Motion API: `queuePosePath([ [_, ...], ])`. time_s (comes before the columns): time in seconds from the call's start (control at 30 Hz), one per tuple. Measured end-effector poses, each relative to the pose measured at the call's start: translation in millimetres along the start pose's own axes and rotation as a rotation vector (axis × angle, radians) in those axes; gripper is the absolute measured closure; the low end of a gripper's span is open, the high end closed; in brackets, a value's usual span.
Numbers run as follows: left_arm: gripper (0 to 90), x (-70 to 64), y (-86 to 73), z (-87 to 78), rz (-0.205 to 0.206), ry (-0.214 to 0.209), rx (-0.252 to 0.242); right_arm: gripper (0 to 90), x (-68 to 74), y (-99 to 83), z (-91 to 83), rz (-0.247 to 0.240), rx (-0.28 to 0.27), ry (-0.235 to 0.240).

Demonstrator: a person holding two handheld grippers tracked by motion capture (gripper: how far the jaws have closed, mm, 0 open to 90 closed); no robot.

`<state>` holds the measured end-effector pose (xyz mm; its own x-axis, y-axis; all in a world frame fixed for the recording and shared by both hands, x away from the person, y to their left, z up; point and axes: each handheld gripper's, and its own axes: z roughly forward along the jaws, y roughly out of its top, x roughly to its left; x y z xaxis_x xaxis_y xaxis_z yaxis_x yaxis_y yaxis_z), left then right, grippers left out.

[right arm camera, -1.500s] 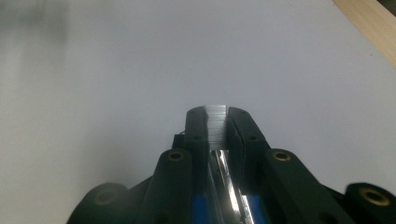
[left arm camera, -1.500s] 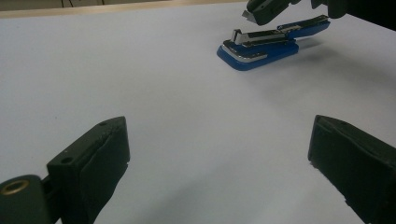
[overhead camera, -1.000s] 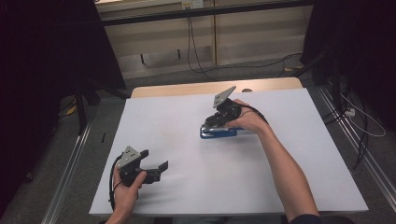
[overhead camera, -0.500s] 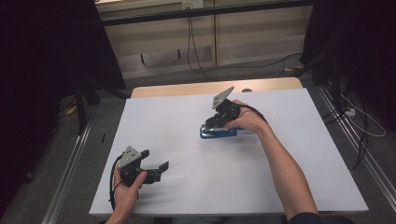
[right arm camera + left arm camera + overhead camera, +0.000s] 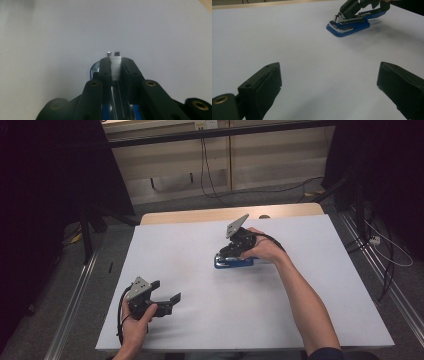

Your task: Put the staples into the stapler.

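Blue stapler (image 5: pixel 234 262): 1 (on white table (image 5: pixel 300 310)) | right gripper (image 5: pixel 231 251): fingers clamp its metal top | left gripper (image 5: pixel 167 299): fingers spread, empty

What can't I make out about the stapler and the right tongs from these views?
- Stapler rear half: covered by the right tongs and hand in the high view.
- Stapler's rear end: cut off by the top edge in the left gripper view.
- Stapler base: hidden behind the closed jaws in the right gripper view.
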<state>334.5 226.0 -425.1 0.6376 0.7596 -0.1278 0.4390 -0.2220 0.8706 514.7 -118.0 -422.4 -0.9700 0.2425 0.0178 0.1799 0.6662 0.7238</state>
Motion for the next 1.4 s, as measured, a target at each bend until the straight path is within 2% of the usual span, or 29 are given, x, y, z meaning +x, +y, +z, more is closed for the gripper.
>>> queuePosePath([
  [0.3, 5.8, -0.1, 0.0, -0.3, -0.002, 0.000, -0.002, 79.1, -0.6, 3.0, 1.0, -0.026, 0.018, 0.003],
  [0.6, 5.8, 0.2, 0.1, -0.3, -0.002, -0.002, 0.000, 78.9, -1.6, 1.5, 1.1, -0.005, 0.012, 0.011],
  [1.0, 5.8, -0.4, -0.1, 0.6, -0.009, -0.002, -0.003, 77.7, -1.5, 2.6, -1.0, 0.011, 0.005, -0.002],
  [1.23, 5.8, 0.0, 0.1, 0.4, -0.001, -0.004, 0.004, 78.2, -2.6, 1.3, -1.3, 0.005, 0.010, -0.006],
  [1.4, 5.9, -0.2, -0.1, 0.5, -0.011, -0.005, -0.005, 78.3, -2.2, 2.0, -0.7, 0.008, 0.004, -0.006],
])
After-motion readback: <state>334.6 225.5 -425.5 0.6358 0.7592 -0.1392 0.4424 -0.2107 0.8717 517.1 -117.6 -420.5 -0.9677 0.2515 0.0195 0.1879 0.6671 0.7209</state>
